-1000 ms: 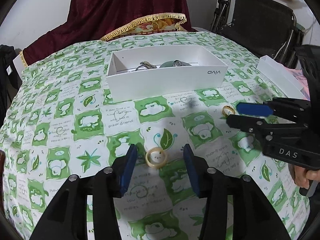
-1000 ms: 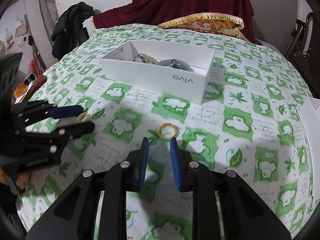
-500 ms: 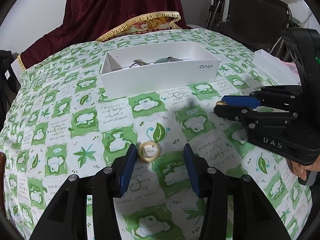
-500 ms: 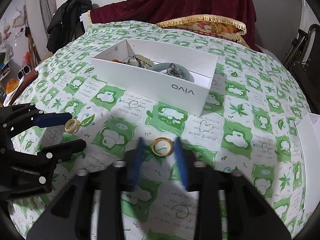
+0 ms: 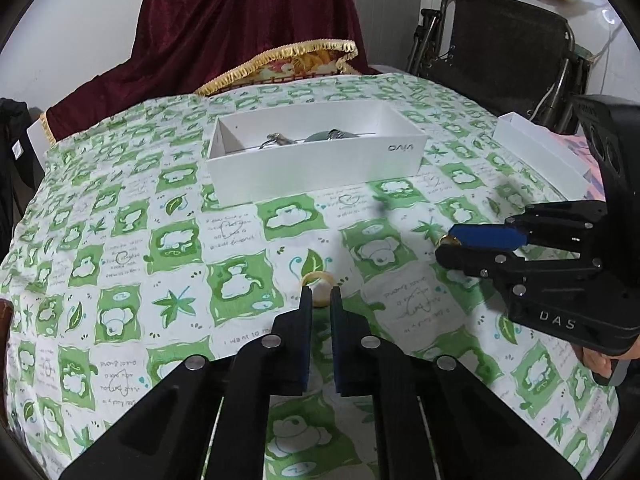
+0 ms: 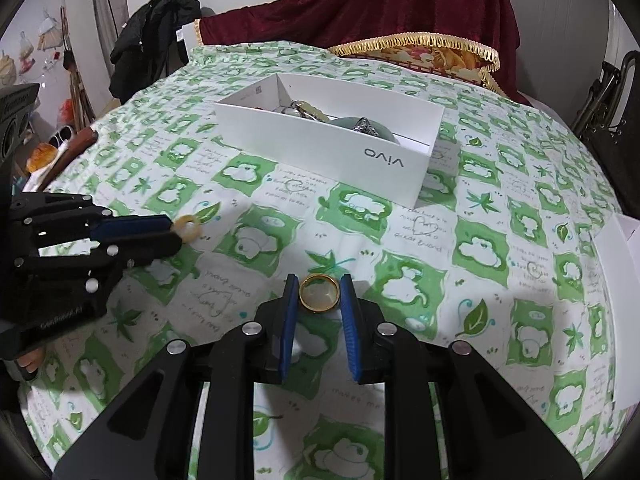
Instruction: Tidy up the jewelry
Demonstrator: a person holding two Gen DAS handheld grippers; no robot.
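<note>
My left gripper (image 5: 320, 294) is shut on a cream ring (image 5: 318, 280) that stands upright between its tips on the green patterned cloth; it also shows in the right wrist view (image 6: 188, 227). My right gripper (image 6: 319, 286) is closed around a gold ring (image 6: 319, 295), its blue pads touching both sides; the ring also shows in the left wrist view (image 5: 447, 241). A white vivo box (image 5: 316, 168) with several jewelry pieces inside sits beyond both grippers, also in the right wrist view (image 6: 332, 152).
A white box lid (image 5: 536, 148) lies at the table's right edge. A dark red cloth with gold fringe (image 5: 248, 24) drapes over a seat behind the table. A black folding chair (image 5: 500, 52) stands at the back right.
My left gripper has closed on the cream ring, which now stands upright. My right gripper moved forward and closed around the gold ring.
</note>
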